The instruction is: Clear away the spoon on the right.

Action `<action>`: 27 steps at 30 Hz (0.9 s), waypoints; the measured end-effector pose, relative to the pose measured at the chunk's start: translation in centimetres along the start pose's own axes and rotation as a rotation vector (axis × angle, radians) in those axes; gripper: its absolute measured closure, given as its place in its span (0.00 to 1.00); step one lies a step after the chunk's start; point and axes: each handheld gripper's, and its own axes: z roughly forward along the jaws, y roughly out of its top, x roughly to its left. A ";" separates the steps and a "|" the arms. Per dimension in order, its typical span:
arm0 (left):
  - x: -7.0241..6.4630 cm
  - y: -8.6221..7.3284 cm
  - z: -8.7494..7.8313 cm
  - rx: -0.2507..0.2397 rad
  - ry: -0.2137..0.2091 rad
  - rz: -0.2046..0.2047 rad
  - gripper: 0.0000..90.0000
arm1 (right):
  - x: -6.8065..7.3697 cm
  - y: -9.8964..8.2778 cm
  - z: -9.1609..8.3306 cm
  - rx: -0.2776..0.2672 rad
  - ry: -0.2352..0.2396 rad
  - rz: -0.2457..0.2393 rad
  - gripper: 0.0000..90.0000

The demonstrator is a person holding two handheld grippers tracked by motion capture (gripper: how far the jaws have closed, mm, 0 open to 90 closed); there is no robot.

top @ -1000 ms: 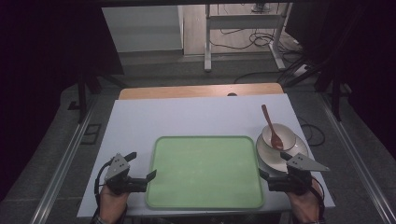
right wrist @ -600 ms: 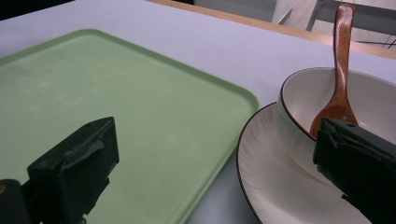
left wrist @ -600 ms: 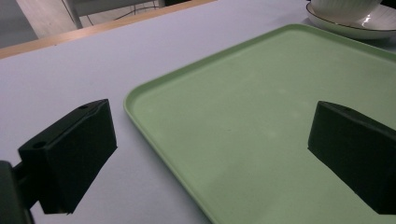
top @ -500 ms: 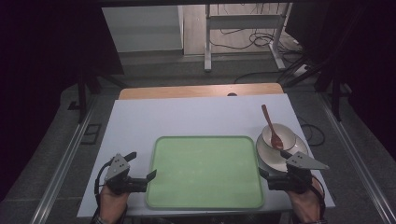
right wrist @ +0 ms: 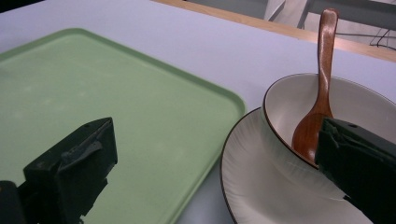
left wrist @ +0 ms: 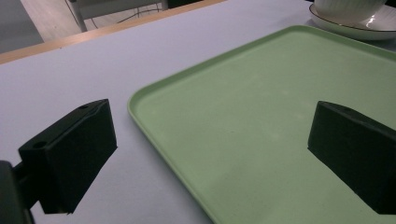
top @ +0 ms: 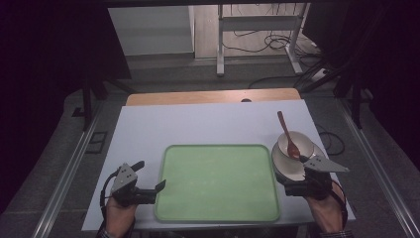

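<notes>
A green tray (top: 218, 181) lies near the front of the white table. To its right, a white bowl (top: 299, 141) holding a brown wooden spoon (top: 286, 133) sits on a white plate (top: 285, 166). My left gripper (top: 150, 176) is open at the tray's left edge; in the left gripper view the tray (left wrist: 280, 93) corner lies between its jaws (left wrist: 212, 154). My right gripper (top: 293, 174) is open at the plate's near side. In the right gripper view (right wrist: 215, 172) one jaw hangs over the tray (right wrist: 93, 84), the other before the bowl (right wrist: 355, 107) and spoon (right wrist: 322, 70).
The white table top (top: 198, 124) stretches bare behind the tray to a wooden strip (top: 213, 96) along its far edge. Metal rails (top: 69, 168) run down both sides. Beyond the table stand a frame's legs (top: 220, 44) and floor cables (top: 277, 42).
My right gripper has crept slightly forward toward the plate. The left gripper, tray, bowl and spoon have not moved.
</notes>
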 end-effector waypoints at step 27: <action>-0.2 0.0 0.1 0.015 0.005 0.017 0.01 | -4.6 3.2 2.4 0.090 -0.062 0.050 0.01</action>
